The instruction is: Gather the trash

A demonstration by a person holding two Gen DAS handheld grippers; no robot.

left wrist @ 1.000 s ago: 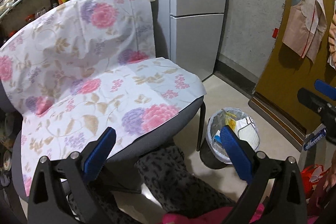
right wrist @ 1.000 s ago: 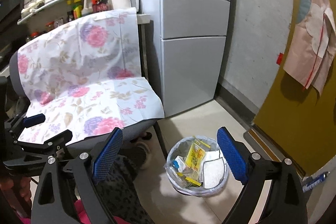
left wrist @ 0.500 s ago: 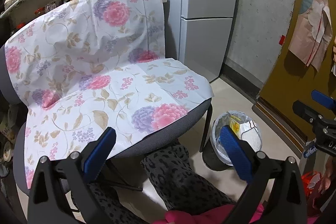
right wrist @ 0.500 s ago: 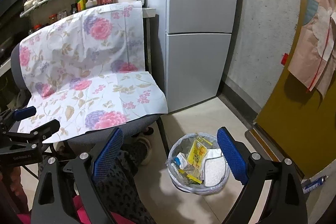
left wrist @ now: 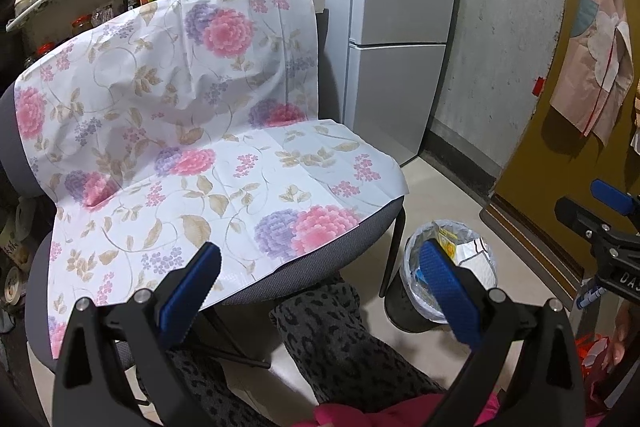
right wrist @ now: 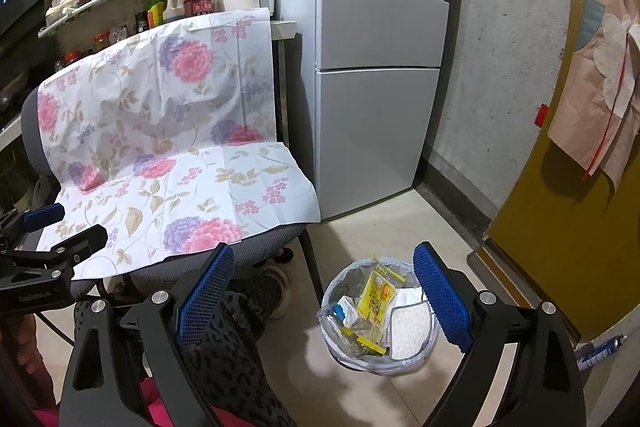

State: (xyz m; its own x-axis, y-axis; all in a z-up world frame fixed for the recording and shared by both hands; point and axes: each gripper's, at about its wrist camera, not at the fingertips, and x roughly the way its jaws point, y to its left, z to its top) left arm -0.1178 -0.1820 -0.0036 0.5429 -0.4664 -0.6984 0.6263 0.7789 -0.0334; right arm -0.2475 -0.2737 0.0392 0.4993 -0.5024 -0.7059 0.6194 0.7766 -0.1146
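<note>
While hovering wide-jawed and empty, left gripper (left wrist: pixel 316 277) and right gripper (right wrist: pixel 324 289) facing floor-standing bin (right wrist: pixel 416 359) beside chair (right wrist: pixel 248 251); judging thin, crinkly liner (right wrist: pixel 332 337) light, tear-prone — pinching gathered rim.

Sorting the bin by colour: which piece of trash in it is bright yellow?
The upright snack packet in the bin; the pieces around it are white or clear.
</note>
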